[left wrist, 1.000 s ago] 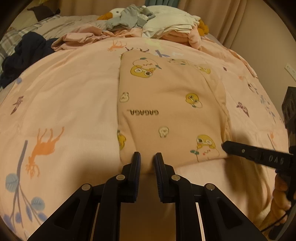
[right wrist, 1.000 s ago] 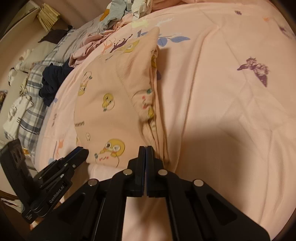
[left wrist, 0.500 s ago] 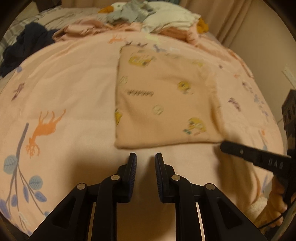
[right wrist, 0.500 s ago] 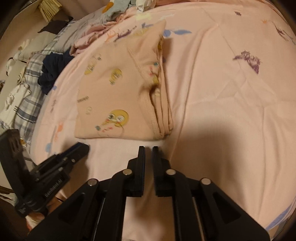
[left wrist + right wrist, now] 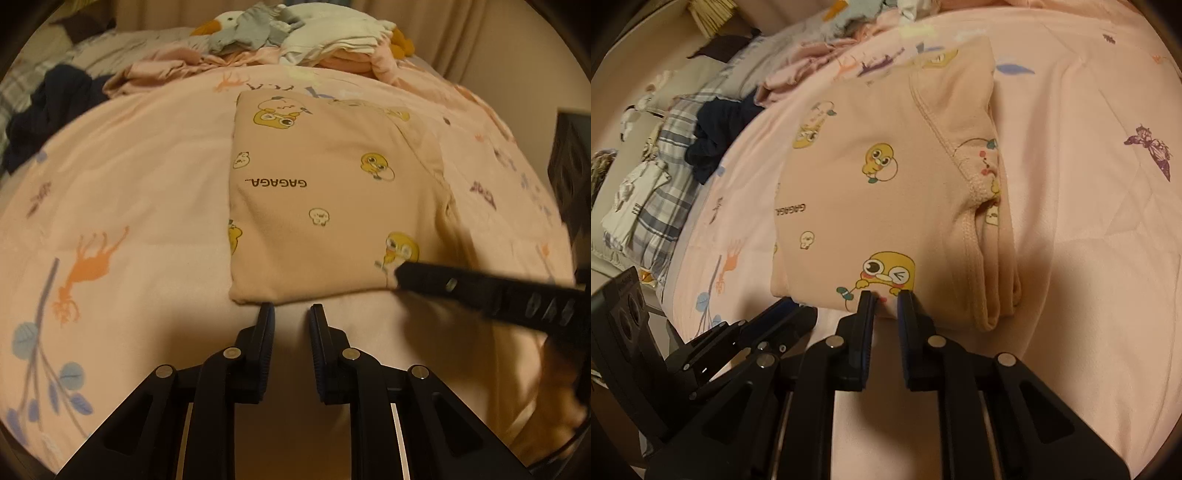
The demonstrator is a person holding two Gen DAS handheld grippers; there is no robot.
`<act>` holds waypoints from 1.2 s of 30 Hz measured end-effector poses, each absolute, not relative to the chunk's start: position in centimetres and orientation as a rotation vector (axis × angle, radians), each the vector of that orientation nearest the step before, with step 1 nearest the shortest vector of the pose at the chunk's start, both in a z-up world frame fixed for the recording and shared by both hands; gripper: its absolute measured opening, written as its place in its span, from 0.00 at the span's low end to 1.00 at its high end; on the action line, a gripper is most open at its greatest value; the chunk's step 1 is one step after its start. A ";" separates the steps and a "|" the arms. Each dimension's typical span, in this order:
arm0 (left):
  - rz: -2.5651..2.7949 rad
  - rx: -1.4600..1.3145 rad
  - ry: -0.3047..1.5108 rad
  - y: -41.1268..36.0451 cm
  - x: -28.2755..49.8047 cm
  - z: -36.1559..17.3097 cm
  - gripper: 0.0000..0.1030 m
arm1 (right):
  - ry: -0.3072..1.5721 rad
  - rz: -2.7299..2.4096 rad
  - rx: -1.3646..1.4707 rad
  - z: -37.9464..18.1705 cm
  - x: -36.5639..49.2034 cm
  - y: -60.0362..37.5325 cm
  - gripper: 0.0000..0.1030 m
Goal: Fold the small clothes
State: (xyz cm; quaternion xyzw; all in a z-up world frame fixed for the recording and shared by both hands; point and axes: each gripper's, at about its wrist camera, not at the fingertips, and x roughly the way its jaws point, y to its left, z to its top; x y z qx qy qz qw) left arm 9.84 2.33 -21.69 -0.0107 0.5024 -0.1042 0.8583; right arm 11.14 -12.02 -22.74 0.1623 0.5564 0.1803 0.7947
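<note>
Garment: folded pyjama top point(image 5: 325, 206) flat on bed point(image 5: 122, 184), just ahead of both tips.
Left hand-held gripper point(image 5: 289, 314): released, slightly parted, empty.
Right hand-held gripper point(image 5: 886, 300): jaws just opened, nothing pinched, tips at near hem.
Advice: pinch every layer at near edge, both sides level.

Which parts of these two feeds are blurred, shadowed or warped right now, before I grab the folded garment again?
Left wrist view: the right gripper is motion-smeared, the folded garment sharp, and fisheye bulges the duvet into a dome. Right wrist view: sharp centre, a dark shadow beside the garment's layered edge, soft far clutter; warm dim light throughout.
</note>
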 end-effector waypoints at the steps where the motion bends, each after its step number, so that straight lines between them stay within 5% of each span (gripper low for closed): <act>1: -0.223 -0.030 1.066 2.4 10.0 -21.2 0.17 | 1.211 0.401 0.372 -22.4 11.4 -12.3 0.16; 10: -0.254 -0.156 1.017 3.7 13.5 -19.3 0.17 | 1.055 0.317 0.338 -16.7 18.4 -14.7 0.16; 21: -0.266 -0.024 0.984 2.4 13.2 -22.2 0.17 | 1.176 0.180 0.256 -21.9 28.1 -15.5 0.15; 32: -0.272 -0.146 0.996 3.6 13.0 -22.3 0.17 | 1.113 0.424 0.278 -18.3 17.6 -14.6 0.17; 36: -0.275 -0.125 0.991 3.4 12.8 -22.3 0.18 | 1.192 0.354 0.200 -22.2 15.4 -15.9 0.00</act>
